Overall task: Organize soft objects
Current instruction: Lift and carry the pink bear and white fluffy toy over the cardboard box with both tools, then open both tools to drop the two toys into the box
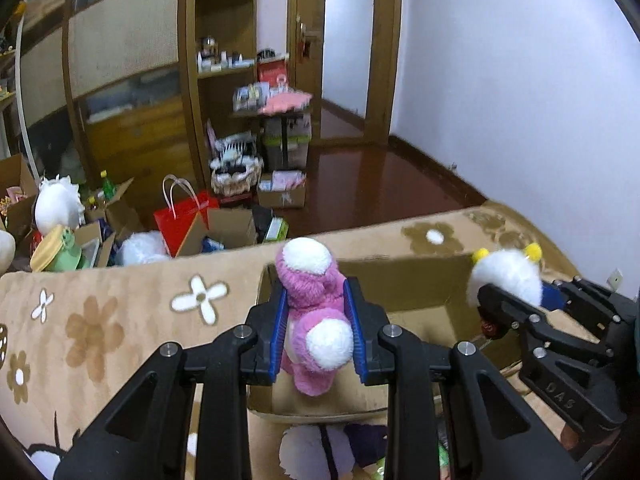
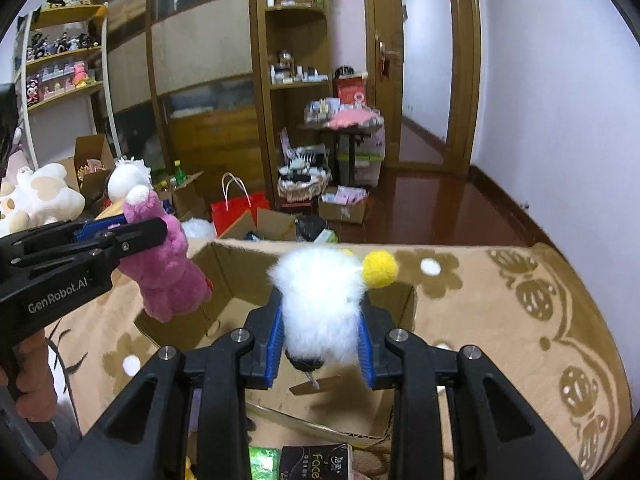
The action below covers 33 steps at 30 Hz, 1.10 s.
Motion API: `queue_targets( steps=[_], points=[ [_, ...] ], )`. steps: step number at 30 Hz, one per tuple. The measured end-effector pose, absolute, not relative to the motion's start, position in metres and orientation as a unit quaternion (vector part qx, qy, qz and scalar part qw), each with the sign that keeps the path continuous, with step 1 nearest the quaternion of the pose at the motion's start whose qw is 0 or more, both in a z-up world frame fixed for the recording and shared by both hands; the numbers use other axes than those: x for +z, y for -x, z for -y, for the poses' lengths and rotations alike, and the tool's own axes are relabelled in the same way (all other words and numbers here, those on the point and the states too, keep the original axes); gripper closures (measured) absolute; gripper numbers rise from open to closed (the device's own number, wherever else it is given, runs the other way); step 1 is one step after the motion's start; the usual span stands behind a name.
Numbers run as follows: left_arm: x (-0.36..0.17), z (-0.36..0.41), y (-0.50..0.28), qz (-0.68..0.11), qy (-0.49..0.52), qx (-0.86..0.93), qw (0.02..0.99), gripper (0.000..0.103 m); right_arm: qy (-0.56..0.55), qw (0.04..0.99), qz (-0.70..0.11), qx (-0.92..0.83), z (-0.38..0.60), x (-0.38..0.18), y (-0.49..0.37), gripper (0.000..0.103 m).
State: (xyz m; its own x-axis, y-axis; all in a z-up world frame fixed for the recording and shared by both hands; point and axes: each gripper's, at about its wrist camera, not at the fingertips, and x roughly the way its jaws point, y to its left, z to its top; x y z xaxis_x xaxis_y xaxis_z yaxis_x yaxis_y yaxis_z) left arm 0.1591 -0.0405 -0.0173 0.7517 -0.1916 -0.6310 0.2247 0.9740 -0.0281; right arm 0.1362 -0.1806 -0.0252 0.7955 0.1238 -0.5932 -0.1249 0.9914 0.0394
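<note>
Left gripper (image 1: 318, 332), black with blue ribbed pads (image 1: 279, 336), is held level above the open brown cardboard box (image 1: 416, 280), its jaws pressed against both flanks of a pink plush bear with white muzzle and paws (image 1: 316, 312); the toy hangs between the pads over the box's near edge, head pointing away from the camera. Right gripper (image 2: 320, 338), of the same build, reaches forward over the same box and is clamped on a fluffy white plush toy with yellow pom-pom ears (image 2: 324, 304), which bulges above the pads; a small dark part shows at its lower end. In the right wrist view the left gripper enters from the left edge, the pink bear dangling from it beside the box's left wall, and a bare hand (image 2: 34, 376) grips its handle. The box rests on a beige floral-patterned blanket (image 1: 120, 320). Beyond the blanket's far edge lie a red paper gift bag with white handles (image 1: 182, 216), further cardboard boxes and white plush toys on the dark wooden floor (image 1: 380, 184), backed by a tall wooden shelf unit (image 2: 296, 80).
</note>
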Motion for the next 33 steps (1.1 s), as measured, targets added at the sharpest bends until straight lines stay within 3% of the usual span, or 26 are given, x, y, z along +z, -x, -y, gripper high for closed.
queue_targets(
  steps=[13, 15, 17, 19, 22, 27, 31, 33],
  points=[
    [-0.057, 0.046, -0.167, -0.395, -0.056, -0.095, 0.912, 0.074, -0.018, 0.933, -0.352, 0.074, 0.188, -0.05, -0.139, 0.069],
    [-0.059, 0.045, -0.168, -0.403, -0.057, -0.091, 0.909, 0.073, -0.017, 0.933, -0.352, 0.076, 0.189, -0.05, -0.137, 0.062],
    [-0.058, 0.043, -0.168, -0.401, -0.059, -0.082, 0.911, 0.057, -0.017, 0.934, -0.349, 0.073, 0.189, -0.048, -0.135, 0.051],
    [-0.053, 0.04, -0.164, -0.383, -0.061, -0.071, 0.919, 0.043, -0.014, 0.936, -0.344, 0.068, 0.19, -0.045, -0.133, 0.047],
    [-0.047, 0.036, -0.16, -0.375, -0.062, -0.066, 0.922, 0.04, -0.018, 0.937, -0.34, 0.07, 0.19, -0.04, -0.13, 0.04],
    [-0.042, 0.028, -0.152, -0.383, -0.058, -0.066, 0.92, 0.027, -0.022, 0.942, -0.328, 0.062, 0.191, -0.029, -0.116, 0.015],
    [-0.03, 0.024, -0.137, -0.375, -0.065, -0.061, 0.923, 0.009, -0.028, 0.947, -0.316, 0.06, 0.192, -0.017, -0.099, 0.002],
    [-0.026, 0.023, -0.131, -0.374, -0.064, -0.061, 0.923, 0.007, -0.03, 0.949, -0.308, 0.06, 0.192, -0.012, -0.091, 0.0]
  ],
)
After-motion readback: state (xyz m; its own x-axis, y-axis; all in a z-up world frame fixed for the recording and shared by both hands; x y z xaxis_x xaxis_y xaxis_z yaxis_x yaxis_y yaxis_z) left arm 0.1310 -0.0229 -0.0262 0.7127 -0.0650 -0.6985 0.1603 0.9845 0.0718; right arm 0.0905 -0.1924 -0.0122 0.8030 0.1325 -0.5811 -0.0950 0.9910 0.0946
